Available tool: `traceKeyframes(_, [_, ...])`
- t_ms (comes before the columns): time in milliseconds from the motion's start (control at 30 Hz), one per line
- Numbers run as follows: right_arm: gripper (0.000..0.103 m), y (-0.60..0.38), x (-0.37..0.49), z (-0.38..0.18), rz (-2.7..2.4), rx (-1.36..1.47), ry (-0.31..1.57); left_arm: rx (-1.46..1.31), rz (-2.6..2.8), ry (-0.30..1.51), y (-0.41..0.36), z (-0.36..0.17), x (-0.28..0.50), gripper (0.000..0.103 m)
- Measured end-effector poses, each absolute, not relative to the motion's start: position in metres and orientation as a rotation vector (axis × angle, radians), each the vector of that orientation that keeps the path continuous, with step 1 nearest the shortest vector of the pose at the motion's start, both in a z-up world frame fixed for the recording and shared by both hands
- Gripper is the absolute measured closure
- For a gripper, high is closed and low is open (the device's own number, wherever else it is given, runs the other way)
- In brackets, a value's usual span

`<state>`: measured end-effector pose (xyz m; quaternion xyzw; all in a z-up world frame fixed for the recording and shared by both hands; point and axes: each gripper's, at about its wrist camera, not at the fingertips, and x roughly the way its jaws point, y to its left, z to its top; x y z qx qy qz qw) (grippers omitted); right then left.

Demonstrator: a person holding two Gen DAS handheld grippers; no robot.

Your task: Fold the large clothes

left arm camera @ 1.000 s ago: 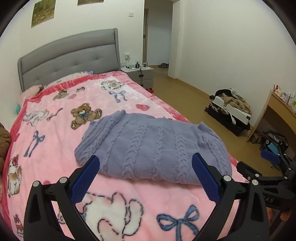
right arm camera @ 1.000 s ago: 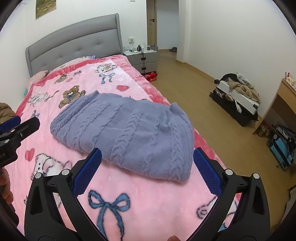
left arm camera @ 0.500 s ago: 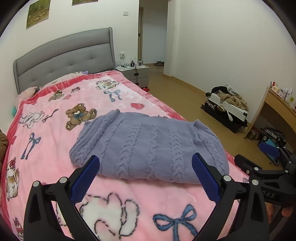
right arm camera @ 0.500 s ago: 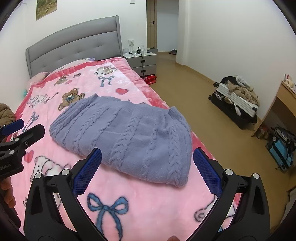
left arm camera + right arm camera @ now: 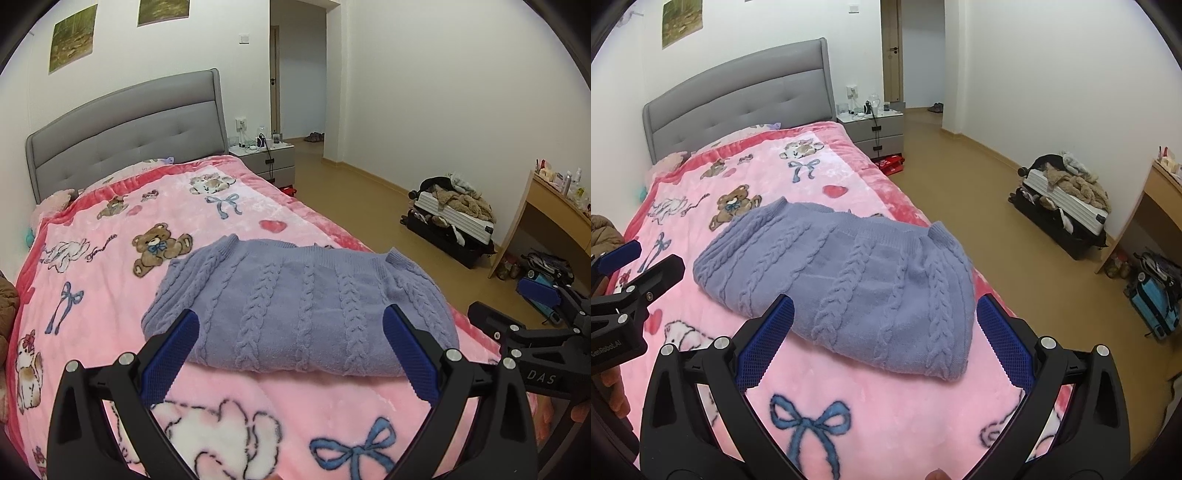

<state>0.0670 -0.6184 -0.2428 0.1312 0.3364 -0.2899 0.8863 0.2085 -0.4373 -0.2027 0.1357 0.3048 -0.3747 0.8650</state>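
A: Two grippers, both spread wide, both empty. Left gripper (image 5: 291, 345) and right gripper (image 5: 886, 338) hang over the blanket (image 5: 110, 280), touching nothing.

B: Sweater?

A: Purple cable-knit sweater (image 5: 295, 302) lies just ahead of both, already folded into a compact block on the bed. Its near fold edge faces the left gripper; the right gripper sees it angled, corner nearest its right finger.

B: Handling?

A: My guess: thick, soft, limp, some weight, not slippery. Layers will slump if pinched at one point. I'd take the near corners, one per gripper, pinching all layers together.
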Motion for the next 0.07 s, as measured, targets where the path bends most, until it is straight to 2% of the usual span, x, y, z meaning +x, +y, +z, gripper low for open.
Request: traceKeyframes(67, [0.008, -0.6171, 0.0665, -0.2415, -0.602, 0.272, 0.699, 0.277, -0.793, 0.649, -0.4375, -0.2019, 0.2094, 0.005])
